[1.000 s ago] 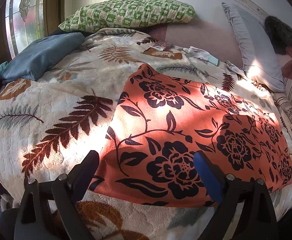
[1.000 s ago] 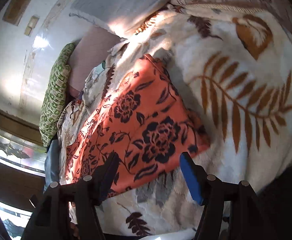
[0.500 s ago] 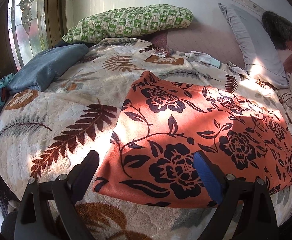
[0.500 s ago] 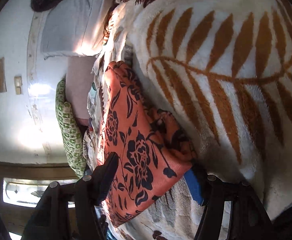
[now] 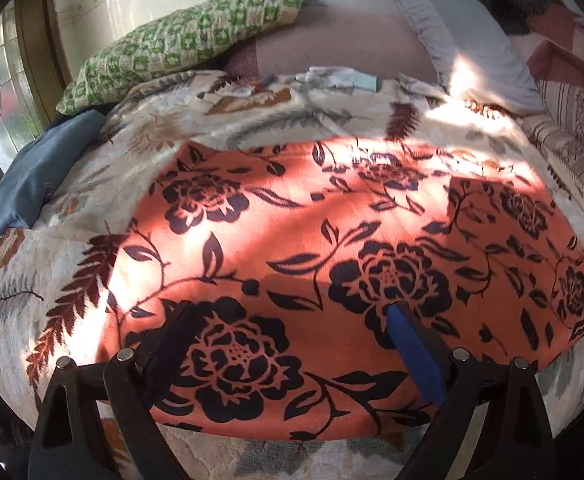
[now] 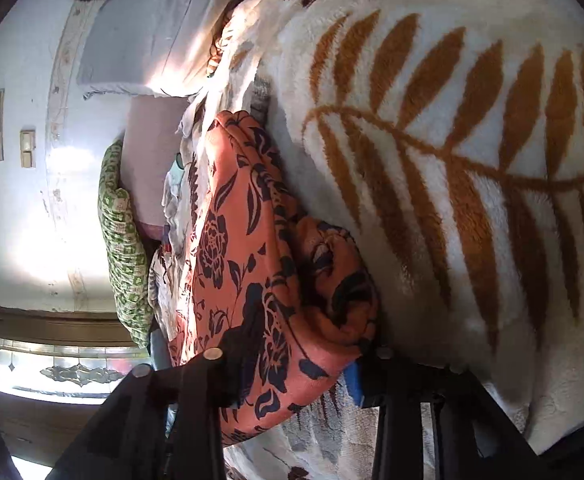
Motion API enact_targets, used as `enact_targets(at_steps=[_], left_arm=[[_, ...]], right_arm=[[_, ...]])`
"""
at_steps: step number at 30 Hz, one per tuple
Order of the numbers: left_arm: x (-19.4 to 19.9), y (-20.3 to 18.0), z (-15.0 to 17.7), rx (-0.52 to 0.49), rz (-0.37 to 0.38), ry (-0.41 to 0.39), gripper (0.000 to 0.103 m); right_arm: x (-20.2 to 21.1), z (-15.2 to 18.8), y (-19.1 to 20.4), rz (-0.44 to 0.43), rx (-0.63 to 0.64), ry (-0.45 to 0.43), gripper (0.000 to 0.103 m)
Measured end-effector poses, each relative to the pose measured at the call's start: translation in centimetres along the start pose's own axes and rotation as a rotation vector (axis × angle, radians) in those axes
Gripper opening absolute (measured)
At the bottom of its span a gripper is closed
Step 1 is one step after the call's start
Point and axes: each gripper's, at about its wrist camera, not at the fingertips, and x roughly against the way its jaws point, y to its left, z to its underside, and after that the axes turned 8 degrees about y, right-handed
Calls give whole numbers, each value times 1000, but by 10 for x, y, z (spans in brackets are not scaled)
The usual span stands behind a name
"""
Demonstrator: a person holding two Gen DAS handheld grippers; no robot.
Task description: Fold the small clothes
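While the orange floral cloth (image 5: 332, 240) is spread flat on the leaf-patterned blanket (image 5: 43, 264) covering the bed, its near edge is overhung by the left gripper (image 5: 292, 340), whose jaws are parted with nothing pinched between them. In the right wrist view, a bunched corner of the same cloth (image 6: 275, 304) is seen between the fingers of the right gripper (image 6: 296, 364), whose jaws are closing on it. A green checked pillow (image 5: 187, 40) is propped at the headboard.
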Motion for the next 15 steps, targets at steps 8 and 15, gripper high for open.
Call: enact_targets(at_steps=[8, 15], left_arm=[[2, 5, 3, 1, 30, 14, 98], [-21, -9, 1, -86, 56, 110, 99]], right_arm=[[-11, -4, 29, 193, 147, 16, 17], [-19, -5, 30, 227, 111, 12, 19]])
